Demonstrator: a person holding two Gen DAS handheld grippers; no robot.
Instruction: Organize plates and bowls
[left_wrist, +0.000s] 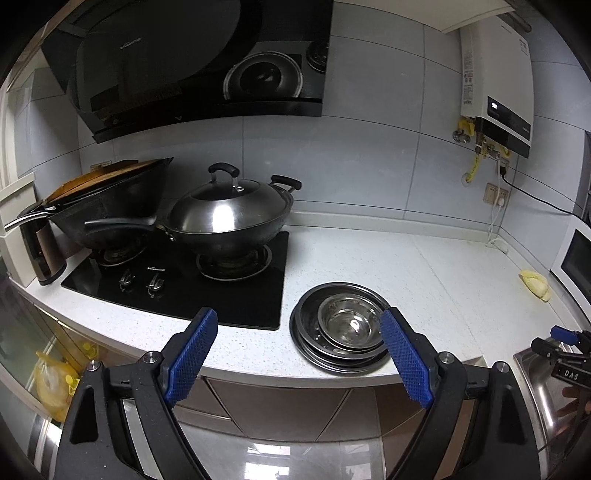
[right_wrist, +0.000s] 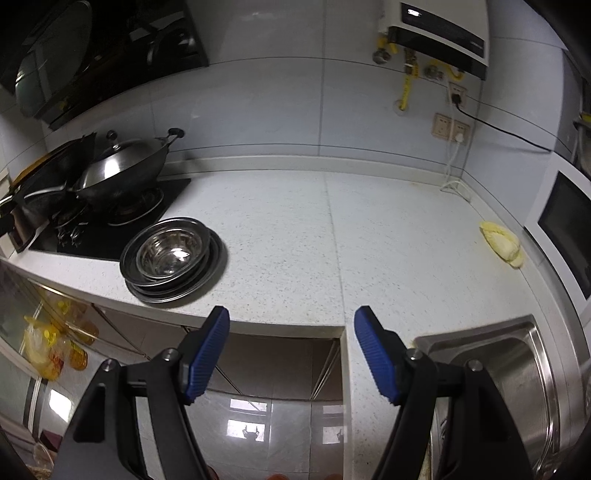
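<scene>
Now round steel bowl (left_wrist: 349, 325) nested on stacked plates (left_wrist: 314, 354), speckled countertop (right_wrist: 295, 240); both grippers' ribbed blue fingers (left_wrist: 192, 354) wide, empty.

We hold our left black two-finger gripper with blue ribbed pads (left_wrist: 297, 323) tilted downward, jaws spread wide with nothing between them. Our right black gripper with matching blue pads (right_wrist: 291, 321) also points downward, jaws parted and empty.

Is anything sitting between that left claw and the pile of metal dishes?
Nothing visible. The left claw is open and empty, and only bare countertop lies between it and the stacked plates with the bowl on top.
</scene>
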